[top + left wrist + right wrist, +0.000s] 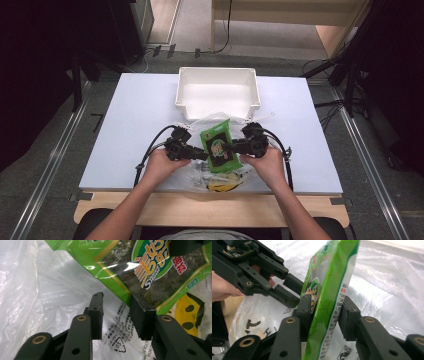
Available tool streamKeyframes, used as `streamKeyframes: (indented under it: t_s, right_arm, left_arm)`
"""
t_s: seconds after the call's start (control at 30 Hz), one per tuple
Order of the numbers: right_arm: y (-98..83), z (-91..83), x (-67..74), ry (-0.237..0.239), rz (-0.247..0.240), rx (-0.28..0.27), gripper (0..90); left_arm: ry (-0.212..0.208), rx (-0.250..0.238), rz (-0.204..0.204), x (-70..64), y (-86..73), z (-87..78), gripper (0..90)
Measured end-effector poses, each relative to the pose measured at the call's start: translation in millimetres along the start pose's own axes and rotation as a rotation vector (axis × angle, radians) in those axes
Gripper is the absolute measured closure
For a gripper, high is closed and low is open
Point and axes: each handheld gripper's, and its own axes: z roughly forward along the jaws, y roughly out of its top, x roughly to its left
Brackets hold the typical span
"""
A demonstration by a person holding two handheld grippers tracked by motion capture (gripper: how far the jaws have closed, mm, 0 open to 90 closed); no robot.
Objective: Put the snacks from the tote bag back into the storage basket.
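Now the green snack pack [218,146] sits between both tongs: right tongs [324,312] pinch it, left tongs [116,312] are spread. The white bin [218,107] beyond looks bare.

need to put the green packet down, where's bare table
Bare table lies left of the white bin, and right of it too. The front middle is crowded: plastic bag, green packet and both grippers. The bin itself is empty.

Black two-jaw left gripper [196,152] and right gripper [235,148], brass-ringed pivot holes, looping black cables, bare forearms at frame bottom
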Motion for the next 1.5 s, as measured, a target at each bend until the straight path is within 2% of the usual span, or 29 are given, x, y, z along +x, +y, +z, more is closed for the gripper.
streamKeyframes:
  t_s: [0.17,0.23,0.4,0.97,1.3,1.5]
  right_arm:
    - [1.1,-6.7,-0.1,0.014,0.014,-0.052,72.8]
    - [1.5,-8.8,0.6,0.007,0.013,-0.064,73.3]
    - [2.0,-12.5,0.4,-0.005,0.003,-0.086,73.5]
    - [9.2,-25.3,-2.9,-0.075,-0.029,-0.104,73.6]
    - [14.4,-29.9,-4.0,-0.106,-0.042,-0.111,73.7]
    - [19.9,-29.4,-4.7,-0.127,-0.045,-0.107,73.7]
  left_arm:
    - [0.004,0.007,0.001,0.6,-0.3,0.7,59.8]
    - [0.003,0.008,-0.010,0.5,-0.5,1.2,59.1]
    - [0.000,0.011,-0.009,0.3,-0.5,1.7,58.2]
    - [-0.007,0.014,-0.012,1.1,-0.7,2.0,56.7]
    - [-0.011,-0.003,0.002,0.8,-0.3,-0.1,55.2]
    - [-0.011,0.011,0.017,-3.2,-0.2,3.9,54.1]
